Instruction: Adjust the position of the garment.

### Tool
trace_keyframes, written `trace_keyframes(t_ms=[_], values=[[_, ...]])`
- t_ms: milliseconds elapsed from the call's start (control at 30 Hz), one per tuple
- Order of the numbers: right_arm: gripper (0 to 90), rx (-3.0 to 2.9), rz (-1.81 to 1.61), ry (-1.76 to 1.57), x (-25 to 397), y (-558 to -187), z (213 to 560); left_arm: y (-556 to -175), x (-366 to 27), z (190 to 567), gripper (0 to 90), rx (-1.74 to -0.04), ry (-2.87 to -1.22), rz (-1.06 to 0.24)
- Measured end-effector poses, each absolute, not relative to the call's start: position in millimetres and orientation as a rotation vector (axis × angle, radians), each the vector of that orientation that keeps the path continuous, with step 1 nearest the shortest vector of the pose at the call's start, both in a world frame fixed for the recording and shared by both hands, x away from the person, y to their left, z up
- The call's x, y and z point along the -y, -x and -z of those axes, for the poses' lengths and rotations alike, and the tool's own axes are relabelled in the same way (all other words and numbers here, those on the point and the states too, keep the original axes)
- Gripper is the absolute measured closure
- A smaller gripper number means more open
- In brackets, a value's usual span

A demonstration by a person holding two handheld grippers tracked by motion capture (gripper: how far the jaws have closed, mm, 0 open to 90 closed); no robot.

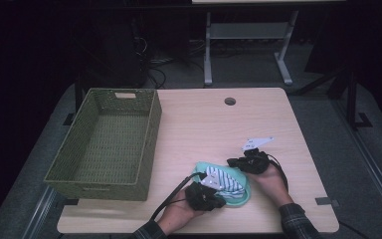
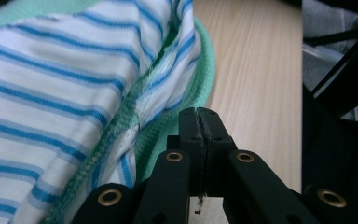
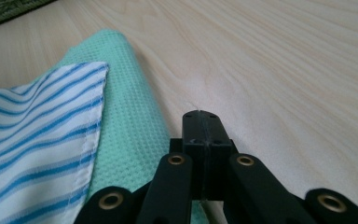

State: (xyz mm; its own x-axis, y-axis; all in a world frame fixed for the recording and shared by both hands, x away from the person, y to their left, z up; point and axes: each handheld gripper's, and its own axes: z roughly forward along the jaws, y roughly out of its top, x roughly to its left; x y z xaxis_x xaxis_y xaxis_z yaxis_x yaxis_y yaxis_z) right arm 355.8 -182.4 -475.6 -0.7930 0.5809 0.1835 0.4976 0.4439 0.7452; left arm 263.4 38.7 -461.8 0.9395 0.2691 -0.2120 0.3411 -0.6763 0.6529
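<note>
A white cloth with blue stripes (image 1: 224,180) lies crumpled on a mint-green waffle cloth (image 1: 240,199) near the table's front edge. My left gripper (image 1: 215,196) sits at the pile's near-left side. In the left gripper view it (image 2: 199,117) is shut with nothing visible between the jaws, its tips over the green cloth's rim (image 2: 200,88), and the striped cloth (image 2: 51,93) is to its left. My right gripper (image 1: 232,162) rests at the pile's far-right edge. It (image 3: 203,119) is shut beside the green cloth (image 3: 121,107) and the striped cloth (image 3: 37,126), over bare wood.
A large green woven basket (image 1: 150,134) stands empty on the left half of the table; its corner (image 3: 4,9) shows in the right gripper view. A cable hole (image 1: 230,101) lies at the far middle of the wooden table (image 1: 204,124). Beyond it stand desk legs and cables on the floor.
</note>
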Motion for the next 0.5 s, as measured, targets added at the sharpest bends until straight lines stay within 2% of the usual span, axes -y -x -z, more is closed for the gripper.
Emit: trace_keyframes(t_ms=[500], values=[[89.7,-2.602,-1.269,-0.966,187.8,-352.3,479.7,-277.8,-52.6,462.3,88.7,-0.51,-2.356,0.06]])
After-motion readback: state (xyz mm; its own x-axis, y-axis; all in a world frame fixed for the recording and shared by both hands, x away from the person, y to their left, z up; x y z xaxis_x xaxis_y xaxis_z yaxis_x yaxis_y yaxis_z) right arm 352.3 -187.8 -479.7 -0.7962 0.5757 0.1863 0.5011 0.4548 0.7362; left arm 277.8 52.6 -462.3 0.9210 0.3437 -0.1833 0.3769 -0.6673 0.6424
